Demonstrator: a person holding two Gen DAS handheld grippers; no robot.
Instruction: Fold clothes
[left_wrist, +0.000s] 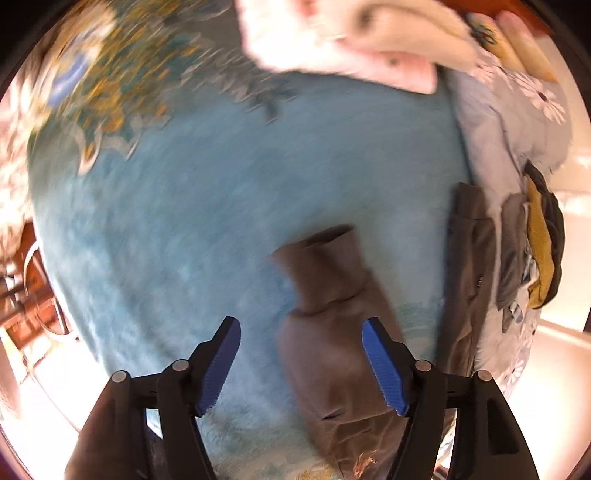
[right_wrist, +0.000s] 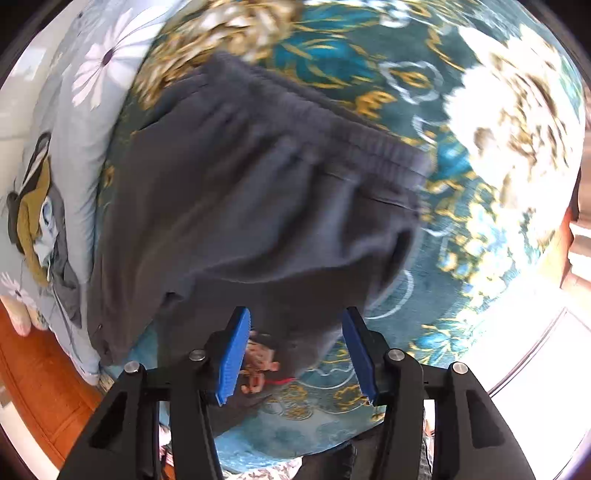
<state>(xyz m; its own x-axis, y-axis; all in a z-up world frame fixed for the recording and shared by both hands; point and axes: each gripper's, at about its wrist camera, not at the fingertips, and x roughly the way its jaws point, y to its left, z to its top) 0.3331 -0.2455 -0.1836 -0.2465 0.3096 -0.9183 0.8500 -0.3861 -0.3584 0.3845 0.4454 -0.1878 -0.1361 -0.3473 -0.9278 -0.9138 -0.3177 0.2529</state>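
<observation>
Lying on the blue blanket (left_wrist: 207, 206), the dark sweatpants (right_wrist: 258, 192) spread waistband-up, a leg cuff (left_wrist: 325, 266) stretching out ahead. Folded clothes (left_wrist: 532, 251) stack along the floral sheet (left_wrist: 517, 122). Left gripper (left_wrist: 301, 365) jaws apart, empty, over the leg. Right gripper (right_wrist: 295, 354) jaws apart, empty, over the pants. Open blanket leftward.

**Soft cloth, hard plastic**

The blue blanket (left_wrist: 207, 206) looks plush and fuzzy. The brown trouser leg (left_wrist: 332, 321) is matt knit cloth, with a ribbed cuff; the dark trousers (right_wrist: 258, 192) are the same soft matt fabric, with a gathered waistband. The left tool (left_wrist: 301, 363) and the right tool (right_wrist: 295, 354) have matt black plastic arms, ridged blue pads (right_wrist: 232, 360) and shiny metal pins.
</observation>
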